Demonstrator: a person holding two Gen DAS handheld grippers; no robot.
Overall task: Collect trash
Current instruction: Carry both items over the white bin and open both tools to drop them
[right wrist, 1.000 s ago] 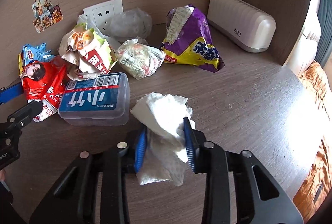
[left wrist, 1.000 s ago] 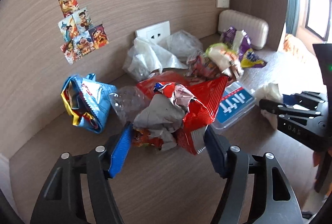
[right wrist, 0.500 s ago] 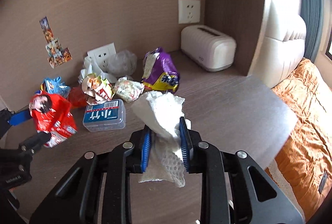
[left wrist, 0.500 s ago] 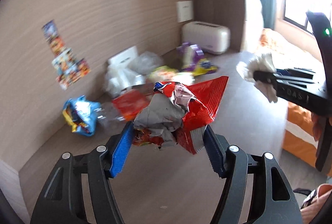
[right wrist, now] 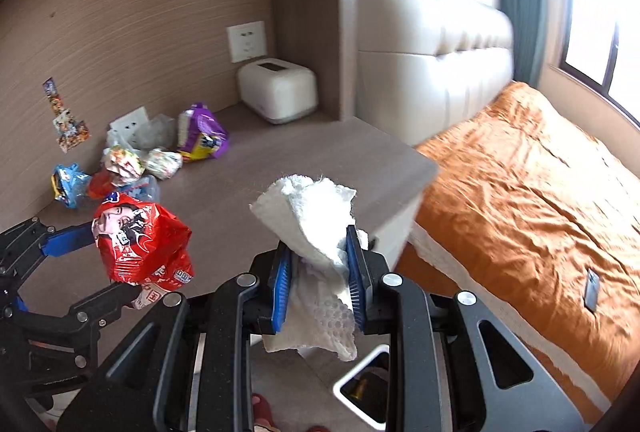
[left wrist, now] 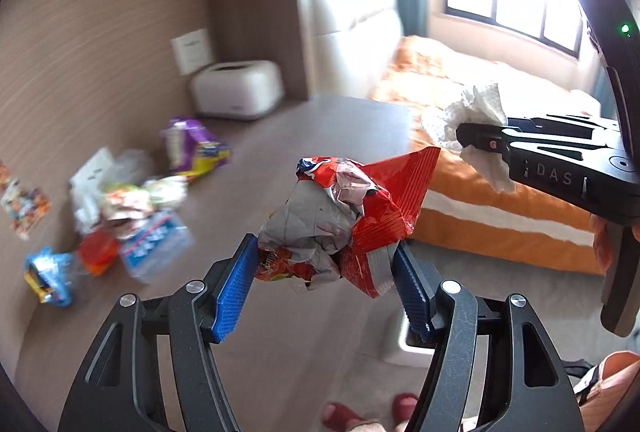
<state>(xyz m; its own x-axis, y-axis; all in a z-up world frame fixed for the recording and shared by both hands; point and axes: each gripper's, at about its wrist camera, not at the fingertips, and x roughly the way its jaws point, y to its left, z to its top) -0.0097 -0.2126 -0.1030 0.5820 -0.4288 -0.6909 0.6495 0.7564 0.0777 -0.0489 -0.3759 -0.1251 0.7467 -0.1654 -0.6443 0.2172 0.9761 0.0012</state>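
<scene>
- Clamping a crumpled red snack bag (left wrist: pixel 344 220), the left gripper (left wrist: pixel 324 272) has its blue pads pressed into the bag's two sides, and the bag hangs in the air above the desk (left wrist: pixel 304 136).
- The right gripper (right wrist: pixel 318 268) is closed on a wad of white paper towel (right wrist: pixel 308 216), also held off the desk, near the bed (right wrist: pixel 520 192).
- Both pieces look very light and soft (the bag probably crackly and a bit slick, the towel limp), so a squeeze across the thickest crumpled part should hold best.
- More wrappers (right wrist: pixel 120 164) lie heaped on the desk by the wall, with a purple bag (right wrist: pixel 202 136) just beside them.
- A white-rimmed bin (right wrist: pixel 360 384) shows below the right gripper; it is likely where these go.
</scene>
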